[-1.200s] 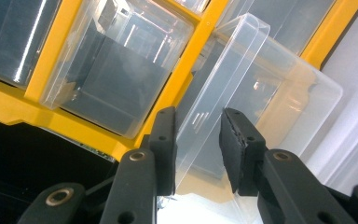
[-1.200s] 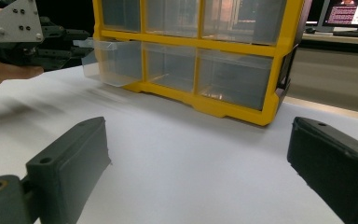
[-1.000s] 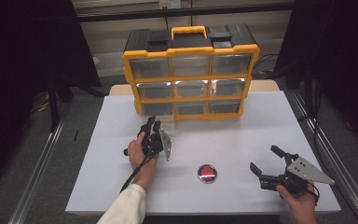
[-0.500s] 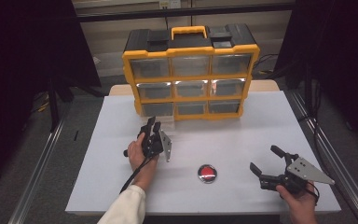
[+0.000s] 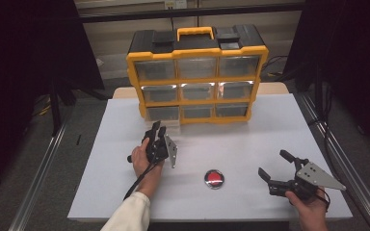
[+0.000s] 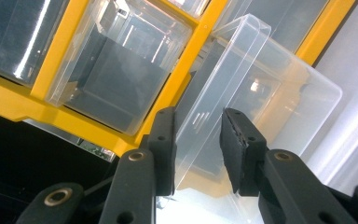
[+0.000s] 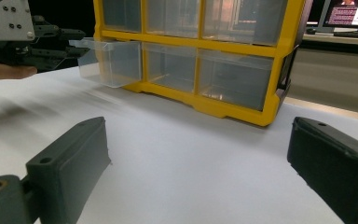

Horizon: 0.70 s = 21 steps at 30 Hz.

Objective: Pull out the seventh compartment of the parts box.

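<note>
Gripping the front lip of the bottom-left drawer point(image 6: 242, 107), my left gripper point(image 5: 156, 134) had its jaws nearly closed around the clear wall, one pad on each face; whether the pads truly pressed the plastic I couldn't tell from the left gripper view, but it read to me as a hold. That drawer sat partly pulled out of the organizer point(image 5: 197, 72), at 12 o'clock from the left gripper, its long axis running straight back into the slot. So the coming move, as I judged it, turned on that line: pull toward 6 o'clock to open further, push toward 12 to seat it. Any sideways drift would likely jam the drawer in its rails.

My right gripper point(image 5: 275, 170) rested low on the table point(image 5: 270, 125) at about 4 o'clock from the left one, jaws spread wide with nothing between them. It pointed across toward the organizer. The left hand was plainly the nearer one to the drawer; the right was well apart from it.

Counting: one organizer with nine drawers in three rows of three, one of them slid out. One red disc point(image 5: 214, 178) lay on the table between the two grippers, nearer the right. Two grippers, one table.
</note>
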Tool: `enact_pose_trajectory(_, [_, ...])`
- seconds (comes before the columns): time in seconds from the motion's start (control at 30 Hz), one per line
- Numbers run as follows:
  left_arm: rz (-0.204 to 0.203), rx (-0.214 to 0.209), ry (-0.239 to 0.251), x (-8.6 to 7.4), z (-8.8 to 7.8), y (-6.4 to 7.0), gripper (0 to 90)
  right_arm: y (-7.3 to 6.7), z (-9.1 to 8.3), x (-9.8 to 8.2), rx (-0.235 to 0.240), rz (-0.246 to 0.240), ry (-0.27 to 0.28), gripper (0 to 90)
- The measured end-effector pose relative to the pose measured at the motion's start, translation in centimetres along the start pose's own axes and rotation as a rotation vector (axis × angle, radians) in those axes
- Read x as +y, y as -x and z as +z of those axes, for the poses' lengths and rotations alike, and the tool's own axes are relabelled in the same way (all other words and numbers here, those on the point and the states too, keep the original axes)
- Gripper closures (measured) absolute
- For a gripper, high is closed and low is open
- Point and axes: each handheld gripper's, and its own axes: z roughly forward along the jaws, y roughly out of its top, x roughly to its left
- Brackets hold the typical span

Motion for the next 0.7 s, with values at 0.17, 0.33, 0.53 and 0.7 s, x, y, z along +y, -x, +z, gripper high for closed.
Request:
enact_pose_trajectory(0.17, [0.008,-0.003,0.002,0.11,-0.16,0.01,65.9,0.0,-0.01,0.0,0.0,0.0,0.0,4.9])
enact_pose_trajectory(0.33, [0.005,-0.008,0.006,0.11,-0.18,0.0,65.9,0.0,-0.01,0.0,0.004,-0.002,-0.001,4.9])
enact_pose_trajectory(0.53, [0.0,-0.012,0.002,0.04,-0.37,0.01,65.9,0.0,-0.02,0.0,0.004,-0.001,-0.001,4.9])
enact_pose_trajectory(0.7, [-0.005,-0.013,0.001,-0.06,-0.51,-0.07,65.7,0.0,-0.02,0.0,0.006,-0.001,0.0,4.9])
